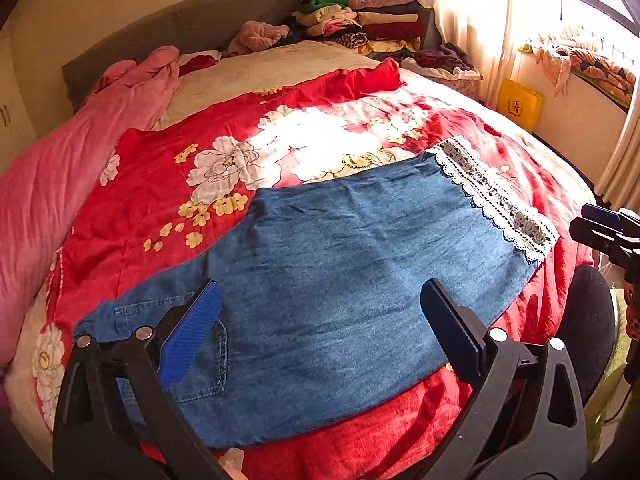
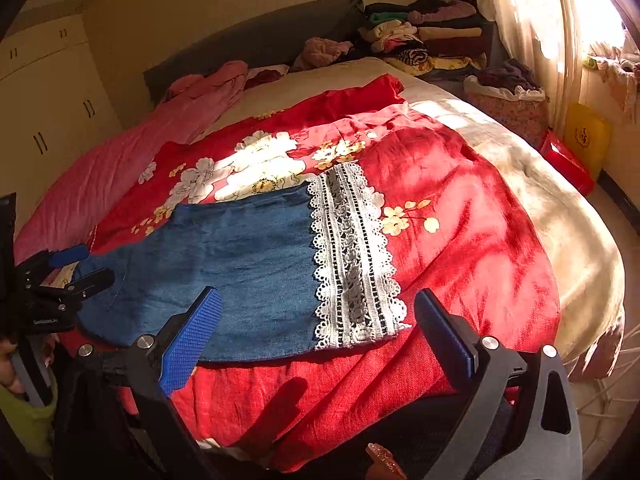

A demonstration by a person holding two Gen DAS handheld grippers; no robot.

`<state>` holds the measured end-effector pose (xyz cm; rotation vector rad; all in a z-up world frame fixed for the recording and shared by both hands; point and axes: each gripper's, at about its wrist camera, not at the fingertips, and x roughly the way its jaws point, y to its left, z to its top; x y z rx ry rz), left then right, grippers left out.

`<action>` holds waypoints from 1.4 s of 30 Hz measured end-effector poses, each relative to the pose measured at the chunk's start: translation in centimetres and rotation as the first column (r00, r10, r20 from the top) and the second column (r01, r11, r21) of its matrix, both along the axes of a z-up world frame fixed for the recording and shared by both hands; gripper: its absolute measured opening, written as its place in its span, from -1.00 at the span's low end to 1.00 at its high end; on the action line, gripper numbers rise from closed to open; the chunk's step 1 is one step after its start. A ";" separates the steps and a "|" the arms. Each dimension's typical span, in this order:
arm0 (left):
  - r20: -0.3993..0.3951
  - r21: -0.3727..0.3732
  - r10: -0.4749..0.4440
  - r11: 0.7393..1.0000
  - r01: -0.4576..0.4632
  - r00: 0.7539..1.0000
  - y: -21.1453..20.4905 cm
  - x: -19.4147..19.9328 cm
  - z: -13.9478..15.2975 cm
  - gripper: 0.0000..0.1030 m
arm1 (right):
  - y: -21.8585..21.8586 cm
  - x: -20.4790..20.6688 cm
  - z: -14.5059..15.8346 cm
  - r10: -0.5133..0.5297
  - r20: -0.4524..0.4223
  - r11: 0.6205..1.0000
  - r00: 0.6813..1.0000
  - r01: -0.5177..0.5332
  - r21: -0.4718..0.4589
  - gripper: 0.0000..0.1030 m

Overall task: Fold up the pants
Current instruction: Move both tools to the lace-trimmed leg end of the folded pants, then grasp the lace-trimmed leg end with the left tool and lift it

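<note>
**Pants flat on the bed, both my fingers wide**

A fabric-covered basket (image 2: 508,110) stands beside the bed's far right corner, with dark purple clothes heaped in it above the rim. Behind it, stacks of folded clothes (image 1: 372,20) sit at the head of the bed.

The denim pants (image 1: 320,280) lie flat on the red floral bedspread (image 1: 160,184), near the bed's front edge. They are folded leg over leg, so one broad blue shape shows. Their long axis runs across the bed, left to right: the waist end with a stitched pocket (image 1: 208,360) lies to the left under my left gripper (image 1: 320,332), and the white lace hem (image 2: 352,256) lies to the right.

My left gripper hovers over the waist half, fingers spread wide and holding nothing. My right gripper (image 2: 316,340) hangs over the front edge of the hem end, fingers wide too, also holding nothing. A pink quilt (image 1: 60,184) is bunched along the left side of the bed.
</note>
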<state>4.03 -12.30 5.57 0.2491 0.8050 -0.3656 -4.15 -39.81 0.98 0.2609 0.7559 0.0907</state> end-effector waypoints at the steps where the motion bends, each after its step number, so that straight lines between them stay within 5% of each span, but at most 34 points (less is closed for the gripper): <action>1: 0.002 0.004 -0.007 1.000 0.007 1.000 -0.5 0.2 0.0 0.81 | -0.2 0.0 -0.1 -0.006 -0.003 1.000 1.000 0.006 0.006 0.87; 23: -0.030 0.070 -0.136 0.988 0.138 0.990 -8.3 4.7 -2.3 0.81 | -1.7 1.3 -2.5 -0.083 -0.061 0.996 0.995 0.085 0.026 0.87; 34: -0.064 0.026 -0.146 0.989 0.148 0.987 -9.9 9.6 -3.4 0.81 | -1.3 2.9 -3.8 -0.092 -0.090 0.996 0.992 0.093 0.014 0.87; 42: -0.062 0.069 -0.237 0.968 0.241 0.969 -14.1 12.6 -4.3 0.81 | -0.8 4.0 -5.1 -0.070 -0.124 0.997 0.990 0.072 0.011 0.87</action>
